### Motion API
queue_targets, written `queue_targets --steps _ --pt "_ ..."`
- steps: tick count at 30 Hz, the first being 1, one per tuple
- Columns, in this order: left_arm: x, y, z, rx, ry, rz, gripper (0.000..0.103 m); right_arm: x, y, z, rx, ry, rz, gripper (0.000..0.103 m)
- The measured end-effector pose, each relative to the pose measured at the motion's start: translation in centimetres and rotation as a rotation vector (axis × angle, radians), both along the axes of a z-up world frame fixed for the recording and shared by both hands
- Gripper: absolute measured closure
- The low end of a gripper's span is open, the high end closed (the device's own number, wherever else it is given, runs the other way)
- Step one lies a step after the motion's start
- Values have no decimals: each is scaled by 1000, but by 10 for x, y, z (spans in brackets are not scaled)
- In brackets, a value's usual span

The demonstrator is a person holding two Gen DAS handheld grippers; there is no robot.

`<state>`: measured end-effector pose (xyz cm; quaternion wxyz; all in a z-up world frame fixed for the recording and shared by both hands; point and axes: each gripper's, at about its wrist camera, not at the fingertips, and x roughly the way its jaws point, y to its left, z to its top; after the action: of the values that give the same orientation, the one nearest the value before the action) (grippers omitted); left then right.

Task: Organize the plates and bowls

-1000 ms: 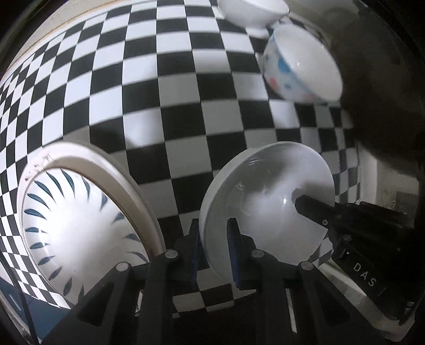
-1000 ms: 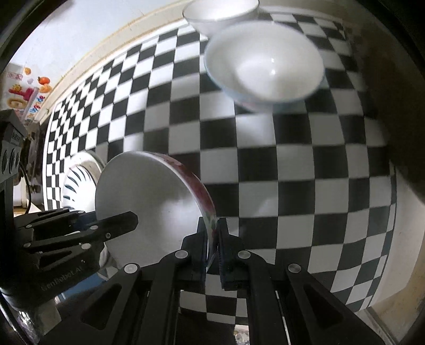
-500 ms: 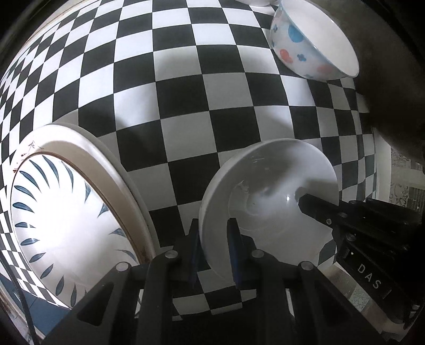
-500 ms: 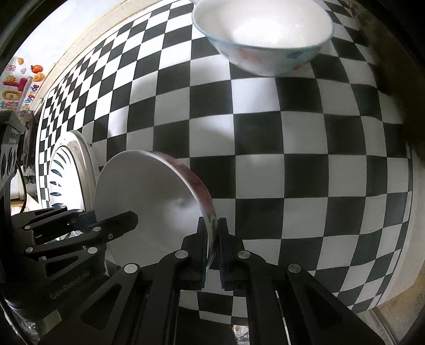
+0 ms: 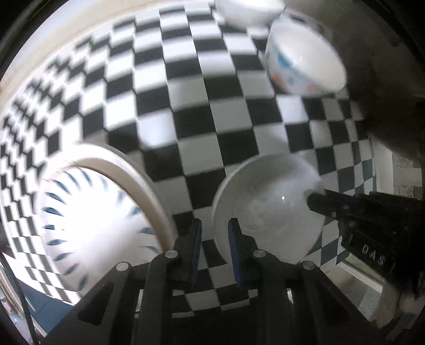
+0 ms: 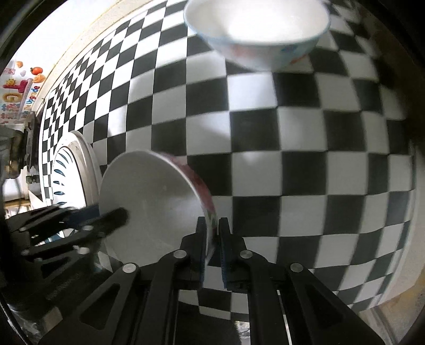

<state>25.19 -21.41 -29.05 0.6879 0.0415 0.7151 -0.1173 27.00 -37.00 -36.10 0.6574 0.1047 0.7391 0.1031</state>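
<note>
A white bowl (image 5: 265, 212) with a red pattern outside (image 6: 154, 207) sits on the checkered cloth between both grippers. My left gripper (image 5: 215, 238) points down over its near rim. Its jaws are opening, and a gap shows between the left pad and the rim that stands between them. My right gripper (image 6: 212, 233) straddles the opposite rim, jaws opening too, with a thin sliver of light beside the rim. Each view shows the other gripper's fingers (image 5: 332, 207) (image 6: 111, 217) at the bowl's far edge.
A blue-petal plate (image 5: 101, 212) (image 6: 66, 169) lies in a larger cream plate just left of the bowl. A white bowl with coloured spots (image 5: 305, 61) (image 6: 255, 31) stands farther back, another white bowl (image 5: 249, 10) behind it. The table edge (image 6: 398, 278) runs along the right.
Both pairs of jaws have widened slightly off the bowl's rim. The left view has shifted and blurred, bringing the far white bowl back into sight. The spotted bowl now looms larger in the right view.
</note>
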Motion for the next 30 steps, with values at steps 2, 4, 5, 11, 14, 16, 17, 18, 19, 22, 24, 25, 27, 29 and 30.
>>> queue_targets --steps 2,4,5,11,14,16,17,18,19,22,24,25,27,29,30 --pt "3 -1 19 -5 -53 0 84 4 -4 15 -8 -20 8 86" --pt "12 -5 37 -24 -104 6 84 13 -7 40 -65 -89 29 86" --pt "19 -7 41 -37 -117 10 84 19 -9 51 -97 -120 41 86" --pt "83 -24 28 -133 -54 82 81 84 -28 88 -222 -216 90 73" --pt "111 -34 14 -174 -3 115 82 123 -30 87 -279 -212 142 73" --pt "123 -40 5 -198 28 135 82 150 -30 79 -278 -175 187 73" --pt "129 -44 -1 -208 47 144 82 164 -29 72 -273 -144 208 73" --pt "133 -45 -5 -211 59 156 82 176 -29 63 -284 -111 228 73" --pt "137 -47 -11 -220 74 169 82 184 -26 58 -305 -97 249 73" --pt "147 -52 -26 -246 124 198 81 209 -23 39 -344 -54 308 73" --pt "150 -55 -34 -251 149 209 82 220 -22 26 -335 -4 330 73" --pt "151 -57 -37 -257 162 208 82 221 -21 20 -333 12 334 73" --pt "153 -61 -44 -259 186 202 82 227 -23 8 -328 54 345 73" --pt "153 -62 -50 -263 201 206 82 231 -27 -1 -294 89 326 73" --pt "154 -63 -52 -266 204 208 82 233 -29 -5 -281 106 308 74"
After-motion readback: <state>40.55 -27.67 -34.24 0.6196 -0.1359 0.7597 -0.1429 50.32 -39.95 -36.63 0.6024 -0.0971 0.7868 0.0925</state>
